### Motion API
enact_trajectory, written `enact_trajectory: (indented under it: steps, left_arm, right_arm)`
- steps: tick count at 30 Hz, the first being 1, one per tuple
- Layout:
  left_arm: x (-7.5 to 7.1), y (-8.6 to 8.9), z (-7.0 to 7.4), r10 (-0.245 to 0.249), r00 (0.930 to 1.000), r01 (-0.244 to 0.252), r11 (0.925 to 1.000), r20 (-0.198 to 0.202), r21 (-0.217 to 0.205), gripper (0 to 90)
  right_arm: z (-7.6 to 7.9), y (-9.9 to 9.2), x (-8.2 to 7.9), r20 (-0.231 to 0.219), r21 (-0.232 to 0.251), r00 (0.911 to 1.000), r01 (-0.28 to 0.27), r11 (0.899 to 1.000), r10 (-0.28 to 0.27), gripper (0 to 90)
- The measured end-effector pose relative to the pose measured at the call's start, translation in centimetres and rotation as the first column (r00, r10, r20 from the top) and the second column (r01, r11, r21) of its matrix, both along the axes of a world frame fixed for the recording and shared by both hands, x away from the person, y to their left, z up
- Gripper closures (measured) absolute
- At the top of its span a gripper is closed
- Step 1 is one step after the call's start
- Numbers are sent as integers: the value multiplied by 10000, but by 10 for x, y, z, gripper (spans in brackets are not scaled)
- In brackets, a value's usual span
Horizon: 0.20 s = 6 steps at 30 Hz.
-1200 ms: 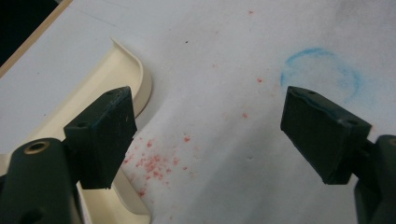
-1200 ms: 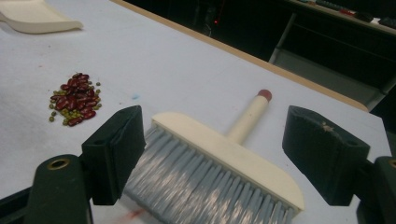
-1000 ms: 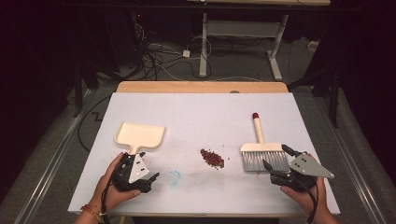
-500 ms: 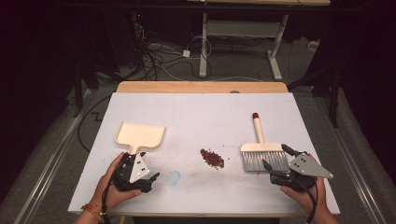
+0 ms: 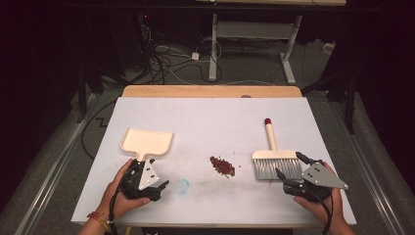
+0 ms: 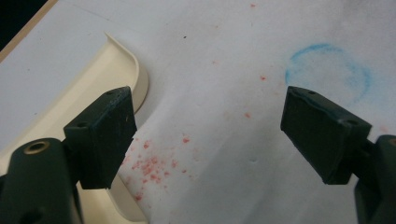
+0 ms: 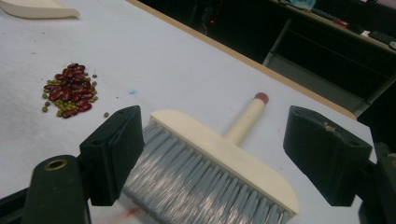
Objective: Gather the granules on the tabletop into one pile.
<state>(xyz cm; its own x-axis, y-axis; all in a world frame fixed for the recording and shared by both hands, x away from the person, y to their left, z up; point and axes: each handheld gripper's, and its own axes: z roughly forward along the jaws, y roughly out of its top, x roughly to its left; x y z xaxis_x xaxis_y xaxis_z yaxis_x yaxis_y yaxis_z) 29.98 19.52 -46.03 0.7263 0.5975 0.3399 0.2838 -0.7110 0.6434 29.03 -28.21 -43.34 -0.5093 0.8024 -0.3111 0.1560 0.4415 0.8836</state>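
A cream dustpan [image 5: 146, 142] lies at the table's left, its handle toward the person. My left gripper [image 5: 157, 175] sits just behind that handle, open and empty; in the left gripper view [image 6: 208, 121] its left jaw overlaps the dustpan [image 6: 70, 93]. A small pile of red and green beans [image 5: 222, 166] rests mid-table. A cream brush with grey bristles [image 5: 275, 159] lies to the right, with its red-tipped handle pointing away. My right gripper [image 5: 289, 165] is open at the bristle end. Its jaws stand either side of the brush head [image 7: 205, 140] without touching it.
A faint blue ring [image 5: 182, 186] and red stains [image 6: 149, 163] mark the white table cover [image 5: 210, 117]. The wooden far edge [image 5: 210, 91] borders a dark floor with cables and desk legs. The beans [image 7: 70, 91] lie left of the brush in the right gripper view.
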Motion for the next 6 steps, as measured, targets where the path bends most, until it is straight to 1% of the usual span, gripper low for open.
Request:
enact_trajectory:
  steps: [6]
  left_arm:
    - [6, -6, 0, -141, 9999, 141, 9999, -64, 4, 173]
  right_arm:
    - [-1, -4, -2, 1, -122, 9998, 174, 9998, -174, 210]
